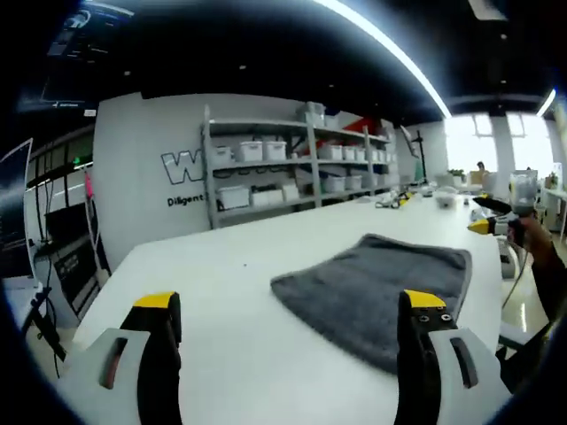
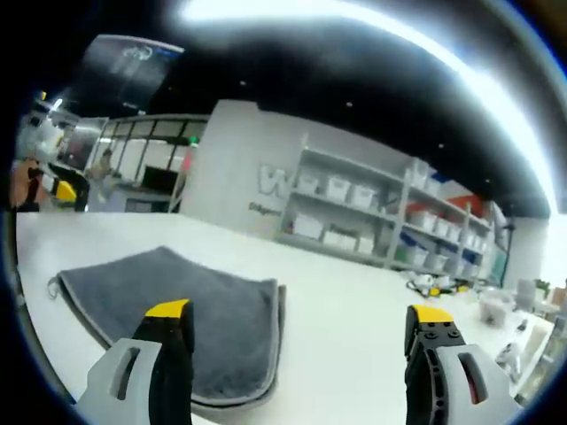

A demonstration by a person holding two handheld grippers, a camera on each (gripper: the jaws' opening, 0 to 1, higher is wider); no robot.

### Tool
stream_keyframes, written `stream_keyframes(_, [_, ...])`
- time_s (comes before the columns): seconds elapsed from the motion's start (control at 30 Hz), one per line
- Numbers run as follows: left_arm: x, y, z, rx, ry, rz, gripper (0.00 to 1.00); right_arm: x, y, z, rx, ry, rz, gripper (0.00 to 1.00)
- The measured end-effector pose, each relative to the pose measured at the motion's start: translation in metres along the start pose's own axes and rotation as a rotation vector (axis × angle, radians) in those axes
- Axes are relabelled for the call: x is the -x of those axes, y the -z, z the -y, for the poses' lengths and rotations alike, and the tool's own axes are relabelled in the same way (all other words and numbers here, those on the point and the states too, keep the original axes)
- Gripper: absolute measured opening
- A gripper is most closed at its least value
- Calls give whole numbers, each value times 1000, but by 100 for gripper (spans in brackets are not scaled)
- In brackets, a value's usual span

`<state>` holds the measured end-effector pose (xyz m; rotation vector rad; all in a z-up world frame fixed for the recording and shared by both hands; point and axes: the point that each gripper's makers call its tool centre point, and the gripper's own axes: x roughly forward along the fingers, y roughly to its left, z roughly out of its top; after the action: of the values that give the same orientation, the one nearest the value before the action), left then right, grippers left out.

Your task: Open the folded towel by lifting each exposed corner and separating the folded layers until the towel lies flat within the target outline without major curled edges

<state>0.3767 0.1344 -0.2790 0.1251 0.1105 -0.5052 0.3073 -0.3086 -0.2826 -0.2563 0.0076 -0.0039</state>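
Note:
A grey folded towel point(image 1: 376, 288) lies flat on the white table point(image 1: 239, 266), ahead and to the right of my left gripper point(image 1: 292, 314), which stands open with nothing between its yellow-tipped jaws. In the right gripper view the same towel point(image 2: 168, 310) lies ahead and to the left, its folded layers showing along the near edge. My right gripper point(image 2: 297, 323) is open and empty, its left jaw over the towel's near part. The right gripper point(image 1: 496, 221) also shows at the far right of the left gripper view, held by a hand. The left gripper point(image 2: 62, 190) appears at the left edge of the right gripper view.
Metal shelves point(image 1: 292, 164) with white bins stand against the wall beyond the table. Small items point(image 1: 394, 199) lie at the table's far end. More small objects point(image 2: 434, 285) and a container sit on the table to the right in the right gripper view.

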Motion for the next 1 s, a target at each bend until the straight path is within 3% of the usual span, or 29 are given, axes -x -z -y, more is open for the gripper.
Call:
stream_keyframes(0.27, [19,3,-2,19,-20,16,100,3,0,5,15,2,2,100])
stream_keyframes(0.7, [27,3,0,-32,-45,-4,100,3,2,12,40,7,-9,100])
stream_keyframes(1.0, [27,5,-3,-15,-46,-4,100,3,7,13,53,-1,-23,100])
